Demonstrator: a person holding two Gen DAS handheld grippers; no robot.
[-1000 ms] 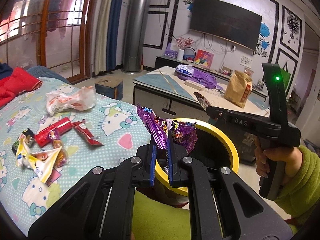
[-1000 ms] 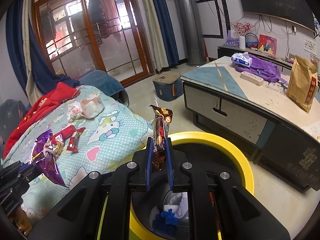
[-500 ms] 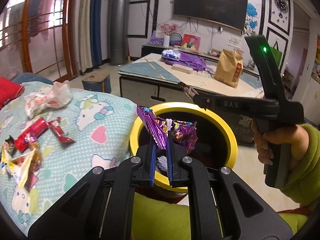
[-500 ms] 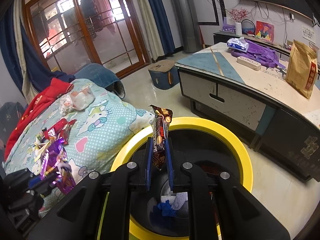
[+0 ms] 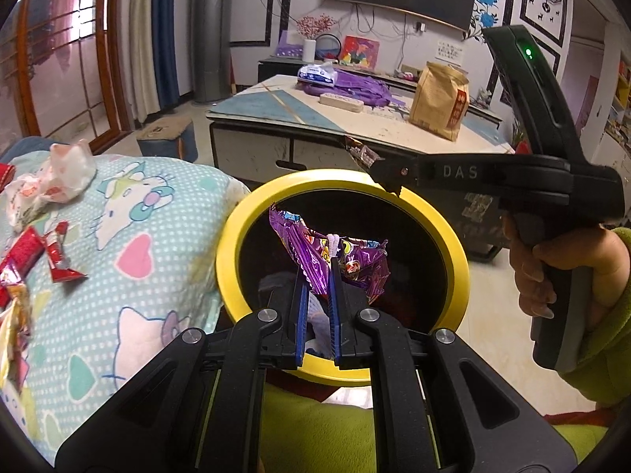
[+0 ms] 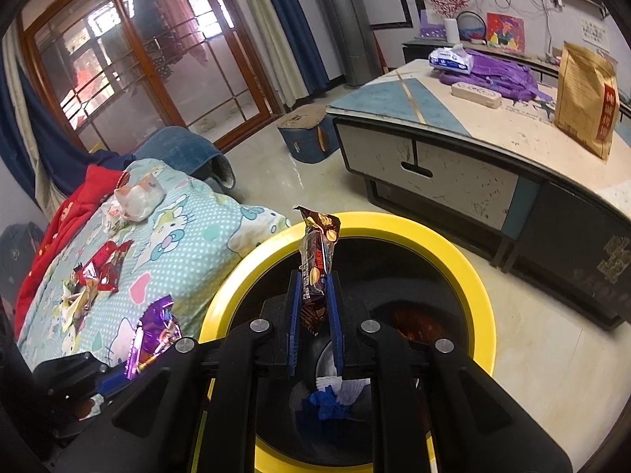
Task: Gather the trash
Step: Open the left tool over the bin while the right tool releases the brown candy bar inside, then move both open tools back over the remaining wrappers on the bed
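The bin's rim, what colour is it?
Bright yellow rim around a black inside; the right wrist view shows it best.

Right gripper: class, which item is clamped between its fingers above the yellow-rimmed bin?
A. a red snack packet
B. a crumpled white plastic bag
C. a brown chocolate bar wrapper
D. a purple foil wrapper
C: the right gripper is shut on the brown chocolate bar wrapper above the yellow-rimmed bin; the purple foil wrapper sits in the left gripper.
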